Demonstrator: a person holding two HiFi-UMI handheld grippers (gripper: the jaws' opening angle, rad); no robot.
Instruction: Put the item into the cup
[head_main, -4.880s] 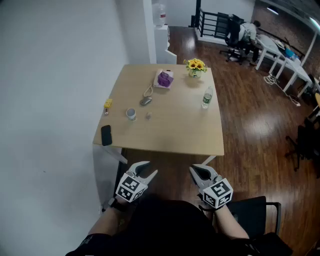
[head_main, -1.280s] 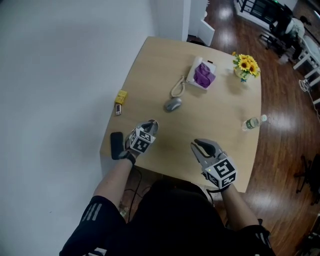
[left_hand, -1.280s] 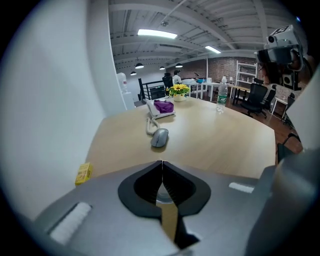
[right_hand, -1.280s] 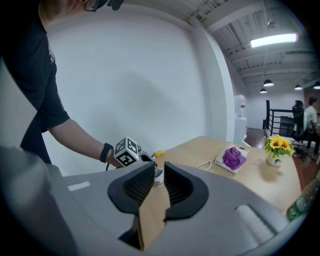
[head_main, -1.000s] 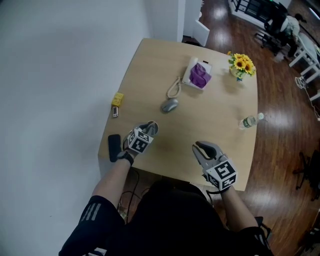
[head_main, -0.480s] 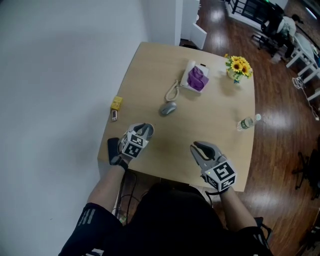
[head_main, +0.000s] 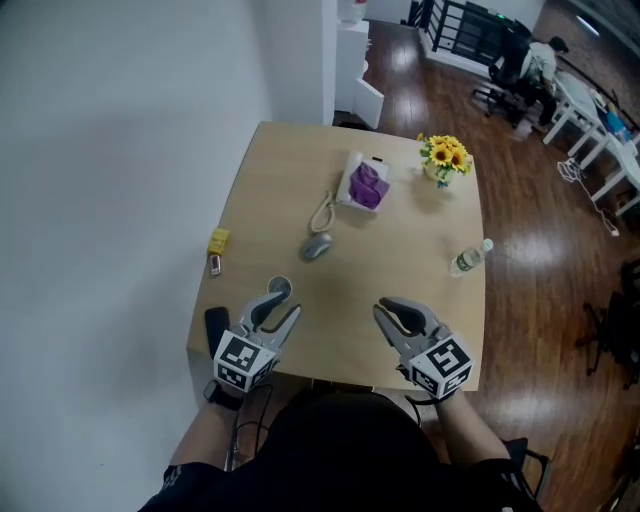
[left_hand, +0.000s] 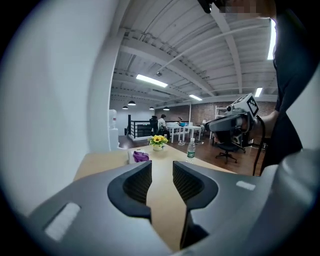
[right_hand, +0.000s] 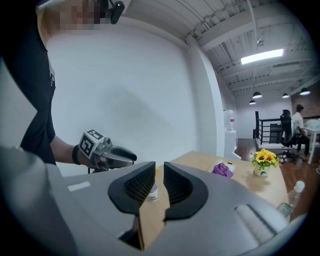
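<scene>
1. The cup (head_main: 279, 288) stands upright on the table (head_main: 400, 240), near the front left corner. I can't make out the item in any view, as the cup's inside is too small to read.
2. The left gripper (head_main: 285, 308) hovers at 6 o'clock of the cup, close to it, tips aimed toward 1 o'clock. I can't tell whether it touches. Its jaws stand wide and have just been opening. Nothing is between them, and only bare tabletop shows through the gap in the left gripper view.
3. The right gripper (head_main: 382, 311) is at 3 o'clock of the cup, well apart from it, over the front edge. Its jaws are at a narrow slit, pads not meeting, with nothing gripped. In the right gripper view the cup shows far off through that slit.
4. A black phone (head_main: 215, 322) lies at 8 o'clock of the cup, at the left edge.
5. A grey mouse (head_main: 317, 246) sits at 1 o'clock of the cup. Beyond it are a coiled cord (head_main: 323, 212) and a tissue box (head_main: 362, 185) with purple on top.
6. A yellow block (head_main: 218, 240) and a small stick (head_main: 214, 264) lie at 10 o'clock, near the left edge.
7. Sunflowers (head_main: 443, 155) stand at the far right corner, and a water bottle (head_main: 468, 258) stands at 2 o'clock of the cup, near the right edge.
8. A person (head_main: 540, 62) sits at desks in the background, at 1 o'clock.
</scene>
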